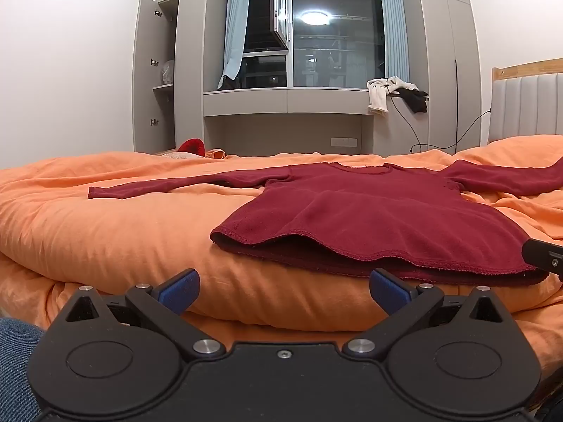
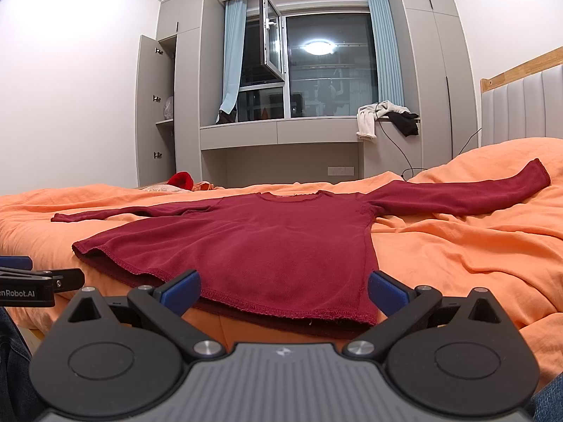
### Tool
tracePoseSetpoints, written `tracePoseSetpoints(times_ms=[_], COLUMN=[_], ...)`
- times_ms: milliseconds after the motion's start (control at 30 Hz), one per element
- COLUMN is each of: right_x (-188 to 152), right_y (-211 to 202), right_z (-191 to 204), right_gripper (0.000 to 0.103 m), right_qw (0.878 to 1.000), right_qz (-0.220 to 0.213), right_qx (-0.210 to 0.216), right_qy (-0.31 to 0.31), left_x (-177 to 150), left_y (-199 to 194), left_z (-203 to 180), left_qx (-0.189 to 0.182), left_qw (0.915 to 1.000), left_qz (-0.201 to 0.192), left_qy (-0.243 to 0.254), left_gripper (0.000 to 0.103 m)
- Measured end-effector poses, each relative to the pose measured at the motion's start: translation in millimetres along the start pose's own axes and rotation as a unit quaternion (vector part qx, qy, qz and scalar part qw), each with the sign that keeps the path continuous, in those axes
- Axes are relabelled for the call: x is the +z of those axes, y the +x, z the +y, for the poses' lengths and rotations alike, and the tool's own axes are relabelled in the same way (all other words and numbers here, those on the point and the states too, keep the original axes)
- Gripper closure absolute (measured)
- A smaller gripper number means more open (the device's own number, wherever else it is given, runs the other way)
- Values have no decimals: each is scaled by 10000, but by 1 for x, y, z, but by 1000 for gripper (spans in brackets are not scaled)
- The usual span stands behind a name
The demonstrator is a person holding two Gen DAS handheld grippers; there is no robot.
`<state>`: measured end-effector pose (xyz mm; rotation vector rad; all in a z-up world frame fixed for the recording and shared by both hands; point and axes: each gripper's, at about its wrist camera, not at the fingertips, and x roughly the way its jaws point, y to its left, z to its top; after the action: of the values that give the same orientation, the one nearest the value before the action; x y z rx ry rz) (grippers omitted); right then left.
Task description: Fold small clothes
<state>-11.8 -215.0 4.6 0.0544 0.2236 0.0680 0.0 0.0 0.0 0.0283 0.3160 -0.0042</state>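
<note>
A dark red long-sleeved sweater (image 1: 369,214) lies spread flat on the orange duvet (image 1: 105,225), hem toward me, both sleeves stretched out sideways. It also shows in the right wrist view (image 2: 267,246). My left gripper (image 1: 283,293) is open and empty, just short of the hem's left part. My right gripper (image 2: 283,292) is open and empty, with the hem's right corner lying between its blue pads (image 2: 179,293). The left gripper's side (image 2: 31,286) shows at the left edge of the right wrist view.
A padded headboard (image 2: 520,105) stands at the right. A window ledge holds a heap of white and black clothes (image 2: 383,116) with a cable hanging down. A red item (image 1: 191,146) lies at the far edge of the bed. An open cupboard (image 1: 155,77) stands at the back left.
</note>
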Motion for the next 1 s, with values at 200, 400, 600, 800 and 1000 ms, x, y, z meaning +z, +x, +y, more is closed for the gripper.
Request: tracePoseSetpoints(times_ms=[200, 400, 600, 800, 1000], right_x=[0, 0, -1, -1, -2], right_y=[0, 1, 1, 2, 3], right_z=[0, 0, 1, 1, 2], right_gripper=[0, 0, 0, 0, 0], right_qw=[10000, 10000, 10000, 10000, 10000], right_qz=[4, 5, 6, 7, 10], right_qx=[-1, 1, 1, 1, 0], right_qy=[1, 1, 0, 0, 0], left_x=[0, 0, 0, 0, 0], left_y=[0, 0, 0, 0, 0], left_z=[0, 0, 0, 0, 0], left_qx=[4, 4, 5, 4, 5], left_qw=[10000, 10000, 10000, 10000, 10000], left_qz=[1, 5, 7, 10, 13], left_qy=[4, 6, 7, 10, 11], left_gripper=[1, 1, 1, 1, 1])
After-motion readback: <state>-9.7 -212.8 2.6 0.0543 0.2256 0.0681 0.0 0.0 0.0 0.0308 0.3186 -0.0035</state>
